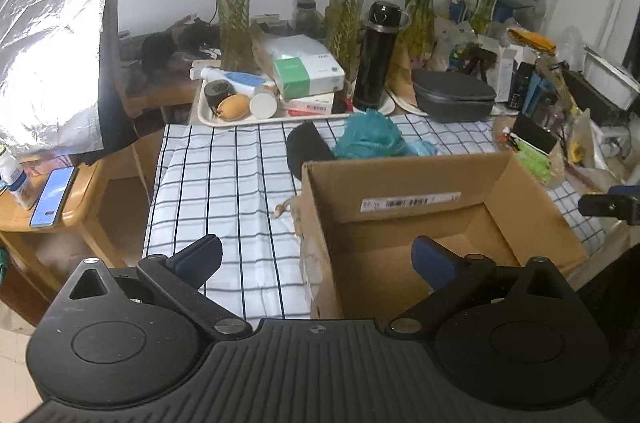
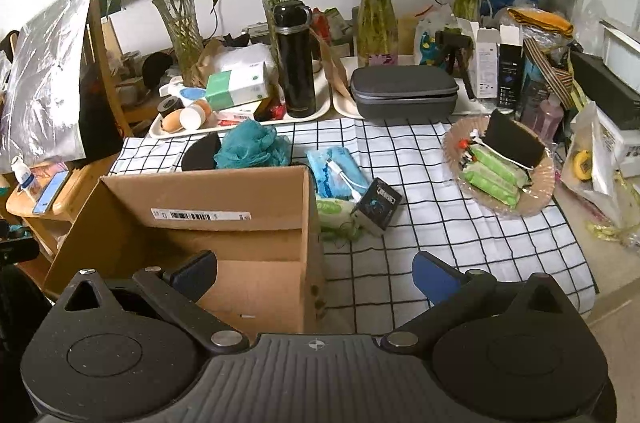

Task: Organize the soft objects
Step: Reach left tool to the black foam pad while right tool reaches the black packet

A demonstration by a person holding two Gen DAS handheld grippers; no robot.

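- Cardboard box [image 2: 224, 223] open-topped and apparently empty, standing on the checked cloth [image 2: 440, 223]; barcode label on the inner far wall.
- No soft thing in either set of tongs: left gripper [image 1: 316, 255] spread wide over the box's left wall, holding nothing; right gripper [image 2: 316, 273] likewise released, straddling the box's right wall.
- Judged as the very start: nothing packed yet, first pick not begun.
- Teal mesh sponge [image 2: 252, 143] just behind the box's far wall, ruffled and airy, touching a black rounded object [image 2: 200, 151] beside it, identity unclear.
- Blue soft pack [image 2: 336, 171] just right of the box's far corner, crinkly, with a white cable [image 2: 344, 175] lying across it; green wipes pack [image 2: 332, 211] beside the box's right wall, partly under a small dark carton [image 2: 378, 205].
- More green packs [image 2: 496, 171] stacked on a glass plate [image 2: 540, 199] well apart to the right, under a black block.
- Next move probably: right tongs forward to the blue pack or sponge, a shallow pinch on loose folds, then a lift over the wall.
- Cable likely to snag; sponge likely to squash and spring back.
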